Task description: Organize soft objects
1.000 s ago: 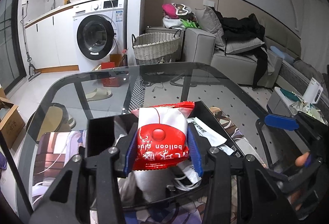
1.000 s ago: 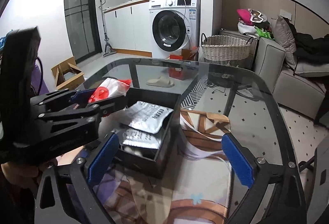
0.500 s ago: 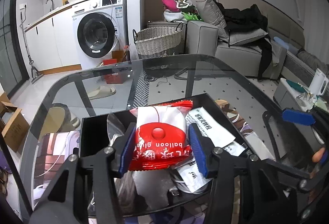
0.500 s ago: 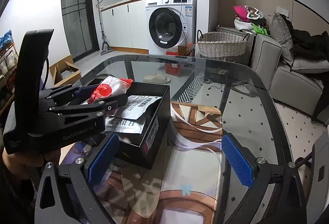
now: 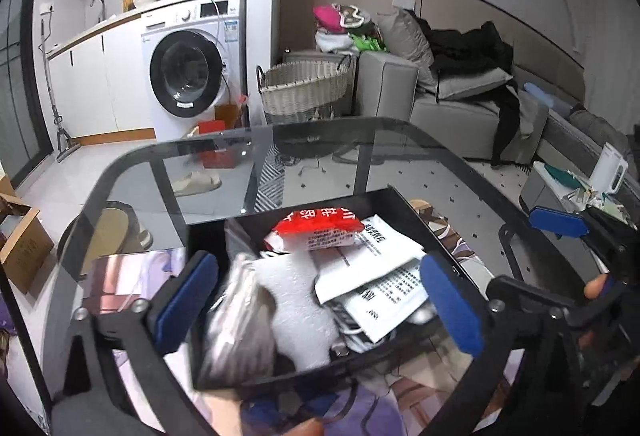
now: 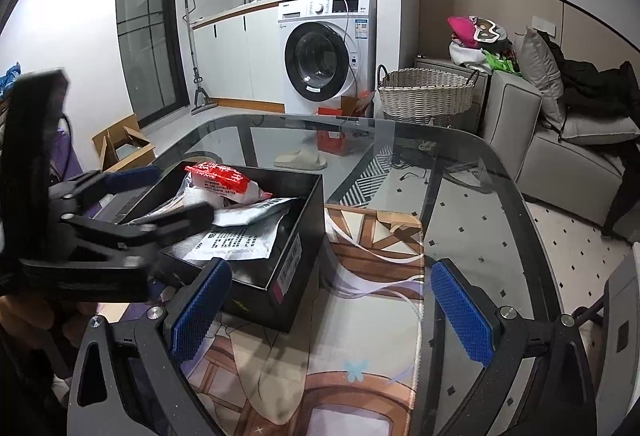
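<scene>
Opening wide, left gripper no longer clamps the red packet, now lying in black box; right gripper open, empty.

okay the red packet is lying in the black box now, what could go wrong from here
The red packet lies loose on top of the white pouches, near the far wall of the black box; it might slide off as more goes in. The left claw, jaws opening with nothing gripped, hangs low over the heap and could snag it when pulling back.
</scene>
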